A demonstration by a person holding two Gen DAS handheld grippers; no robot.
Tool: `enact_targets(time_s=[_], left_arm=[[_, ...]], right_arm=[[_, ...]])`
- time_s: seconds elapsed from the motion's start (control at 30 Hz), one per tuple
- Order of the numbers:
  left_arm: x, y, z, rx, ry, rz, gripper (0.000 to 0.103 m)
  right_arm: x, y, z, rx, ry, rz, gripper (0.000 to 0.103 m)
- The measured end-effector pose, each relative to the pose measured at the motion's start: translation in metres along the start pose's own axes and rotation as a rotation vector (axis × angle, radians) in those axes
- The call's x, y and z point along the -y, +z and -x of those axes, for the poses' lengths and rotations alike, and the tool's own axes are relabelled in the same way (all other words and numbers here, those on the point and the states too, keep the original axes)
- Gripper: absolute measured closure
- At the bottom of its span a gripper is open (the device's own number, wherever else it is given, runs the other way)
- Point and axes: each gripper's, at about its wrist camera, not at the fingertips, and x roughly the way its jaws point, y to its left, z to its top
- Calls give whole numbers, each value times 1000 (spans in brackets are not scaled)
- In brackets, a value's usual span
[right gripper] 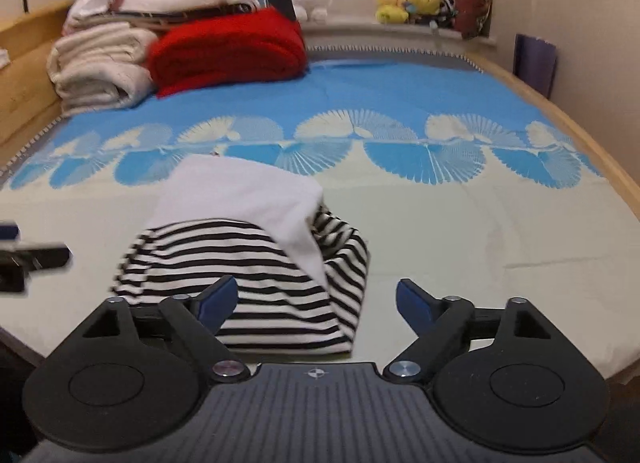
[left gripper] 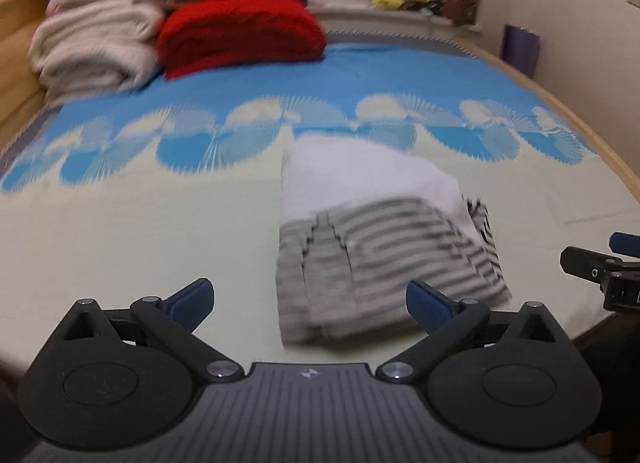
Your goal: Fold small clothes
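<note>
A small black-and-white striped garment (left gripper: 380,247) (right gripper: 240,255) lies folded into a compact bundle on the cream part of the bedspread (left gripper: 140,223), near the front edge. A white layer (right gripper: 240,191) covers its far half. My left gripper (left gripper: 308,295) hovers open just short of the bundle's left part, with nothing between its blue pads. My right gripper (right gripper: 316,289) is open too, over the bundle's near right corner, and its pads touch no cloth. Each gripper shows at the edge of the other's view: the right gripper (left gripper: 600,267), the left gripper (right gripper: 28,259).
At the far left of the bed sits a pile of folded bedding: cream blankets (right gripper: 100,63), a red blanket (right gripper: 228,47) and more layers on top. Plush toys (right gripper: 404,3) line the windowsill. A wooden bed rail (right gripper: 580,131) runs along the right side.
</note>
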Motion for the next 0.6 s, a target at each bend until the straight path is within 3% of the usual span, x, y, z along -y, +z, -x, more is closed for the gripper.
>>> enact_targets(time_s=[0.13, 0.27, 0.33, 0.43, 0.6], left_arm=[[10, -31, 18, -32, 22, 65, 1], [14, -55, 19, -67, 17, 58, 1], [13, -55, 11, -91, 12, 57, 1], [13, -50, -1, -66, 32, 57, 1], [12, -47, -16, -68, 7, 76, 1]], right_arm=[[-9, -26, 21, -17, -12, -37, 11], [-19, -38, 30, -24, -16, -26, 10], [-23, -43, 27, -39, -27, 1, 10], [-24, -46, 17, -62, -30, 26, 10], [-22, -48, 3, -93, -27, -12, 10]])
